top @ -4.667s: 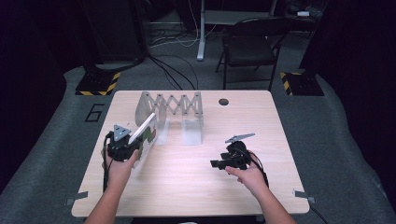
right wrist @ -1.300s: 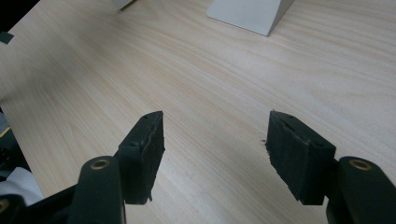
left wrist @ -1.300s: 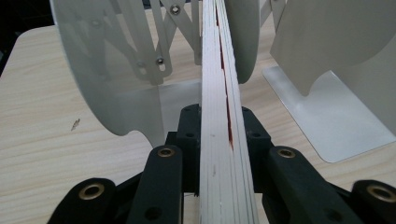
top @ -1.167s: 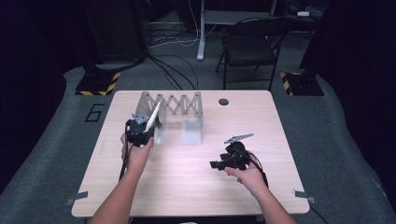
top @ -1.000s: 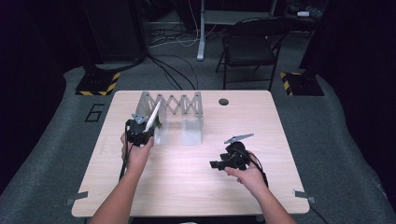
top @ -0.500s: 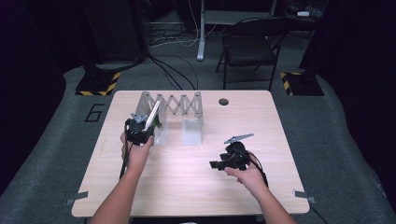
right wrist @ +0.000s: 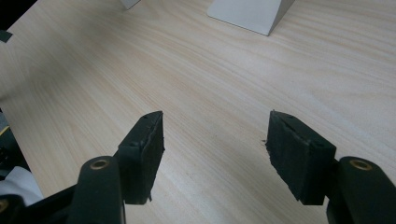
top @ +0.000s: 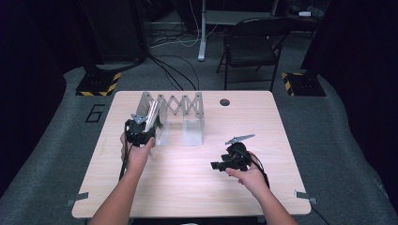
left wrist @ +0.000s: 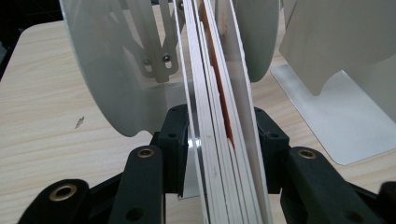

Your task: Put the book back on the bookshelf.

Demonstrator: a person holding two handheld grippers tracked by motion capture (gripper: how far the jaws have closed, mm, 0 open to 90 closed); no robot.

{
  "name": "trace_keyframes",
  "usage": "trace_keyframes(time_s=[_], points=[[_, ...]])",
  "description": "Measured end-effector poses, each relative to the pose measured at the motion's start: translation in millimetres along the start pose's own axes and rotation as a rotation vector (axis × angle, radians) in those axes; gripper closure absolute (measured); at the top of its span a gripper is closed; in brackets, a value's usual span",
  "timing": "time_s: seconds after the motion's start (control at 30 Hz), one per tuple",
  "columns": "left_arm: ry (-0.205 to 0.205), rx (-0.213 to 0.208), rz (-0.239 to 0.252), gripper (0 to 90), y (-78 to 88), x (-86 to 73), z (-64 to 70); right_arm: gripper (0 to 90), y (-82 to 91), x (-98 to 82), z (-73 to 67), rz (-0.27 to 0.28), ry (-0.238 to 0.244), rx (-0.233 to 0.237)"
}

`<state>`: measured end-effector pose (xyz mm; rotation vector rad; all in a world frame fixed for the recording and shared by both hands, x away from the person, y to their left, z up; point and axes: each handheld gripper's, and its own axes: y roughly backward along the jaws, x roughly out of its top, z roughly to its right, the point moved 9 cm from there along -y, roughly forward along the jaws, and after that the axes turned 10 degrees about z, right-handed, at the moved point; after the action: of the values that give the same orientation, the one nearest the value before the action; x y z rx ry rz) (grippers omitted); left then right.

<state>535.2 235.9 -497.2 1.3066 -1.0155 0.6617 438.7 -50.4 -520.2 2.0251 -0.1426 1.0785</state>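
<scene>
- The thin book (left wrist: 219, 116), a slim stack of white leaves with an orange-brown streak among them, stood on edge in the leftmost slot of the expanding metal rack (top: 174, 108), at about ten o'clock on the surface (top: 187, 187).
- In the left gripper view its pale pages rose tilted between two grey rack plates (left wrist: 107, 70), nearly upright (the spine or cover could not be made out).
- The left hand-held gripper (left wrist: 222, 140) had just been opening its jaws; the book sat between them, and a sliver of gap showed at the left pad, so the grip looked released.
- Compared with the high view a few seconds earlier, when that gripper carried the book down at the rack's near end, the book now sat deeper in the slot; the placing seemed all but done, with only the withdrawal left.
- The right hand-held gripper (right wrist: 215, 144) rested at about four o'clock, jaws apart over bare wood, holding nothing.
- Farther out, a folding chair (top: 253, 47) stood beyond the surface at twelve o'clock.
</scene>
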Motion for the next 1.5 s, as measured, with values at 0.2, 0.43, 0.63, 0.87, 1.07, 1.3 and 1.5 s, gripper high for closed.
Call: trace_keyframes(time_s=[0.2, 0.43, 0.63, 0.87, 1.07, 1.3, 1.5], points=[[-0.003, -0.015, 0.022, 62.9, 9.6, 4.3, 0.6, 36.7, -0.6, -0.7, 0.9, -0.002, 0.006, -0.002], [-0.013, -0.019, 0.034, 62.2, 18.3, 6.9, 0.0, 36.6, -2.6, -1.4, 0.7, -0.001, 0.009, -0.004], [-0.009, -0.030, 0.043, 62.1, 24.7, 10.3, -1.4, 36.6, -2.7, -2.6, 0.9, -0.011, 0.003, -0.005], [0.001, -0.039, 0.068, 61.4, 33.5, 18.4, 2.5, 36.6, -3.7, -3.3, 1.5, -0.008, 0.002, -0.001], [-0.022, -0.078, 0.058, 58.6, 43.7, 24.8, 9.2, 36.6, -4.1, -3.6, 1.4, -0.016, -0.005, -0.002], [-0.031, -0.109, 0.057, 53.2, 52.3, 30.4, 14.5, 36.6, -5.2, -3.6, 0.9, -0.017, -0.007, 0.002], [-0.051, -0.158, 0.028, 49.3, 60.4, 29.8, 22.2, 36.5, -4.9, -3.1, 1.8, -0.009, -0.014, 0.001]])
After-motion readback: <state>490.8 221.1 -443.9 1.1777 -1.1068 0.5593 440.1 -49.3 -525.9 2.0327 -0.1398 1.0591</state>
